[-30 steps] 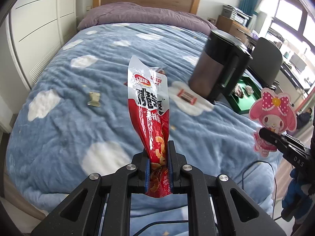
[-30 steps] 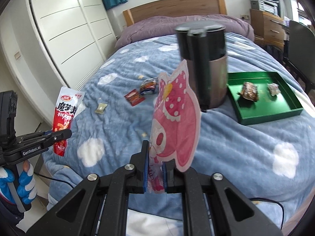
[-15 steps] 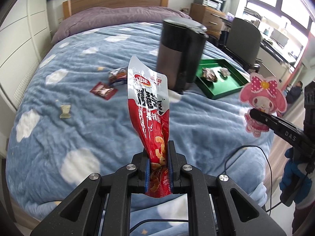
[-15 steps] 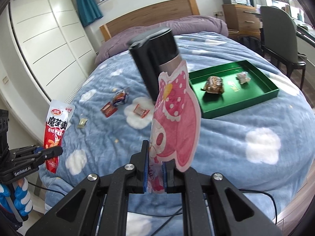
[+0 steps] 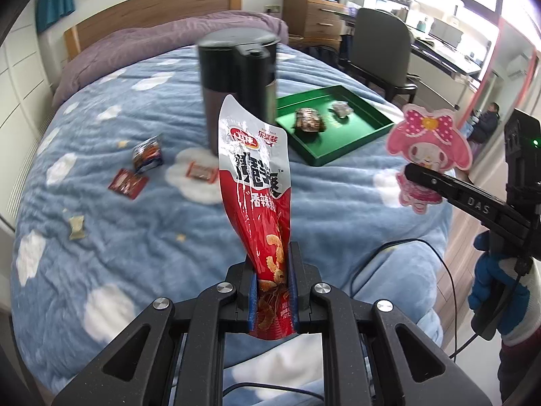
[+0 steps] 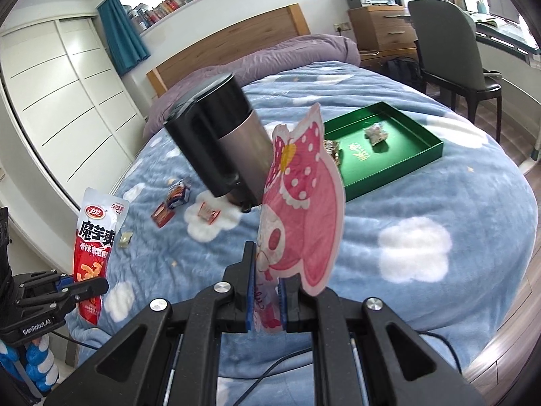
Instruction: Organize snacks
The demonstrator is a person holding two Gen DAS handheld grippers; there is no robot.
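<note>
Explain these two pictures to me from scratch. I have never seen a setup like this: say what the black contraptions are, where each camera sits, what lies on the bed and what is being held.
No robot here: a person holds a two-finger clamp in each gloved hand, with a wide-angle camera on each clamp looking along its fingers.

The left-hand view shows the left gripper shut on a red snack packet; the other clamp appears at its right edge. The right-hand view shows the right gripper shut on a pink cartoon-character packet.

Both look at a bed with a blue cloud-pattern blanket. On it stand a dark lidded bin and a green tray holding two wrapped snacks. Several small wrapped snacks lie loose on the blanket beside the bin.
</note>
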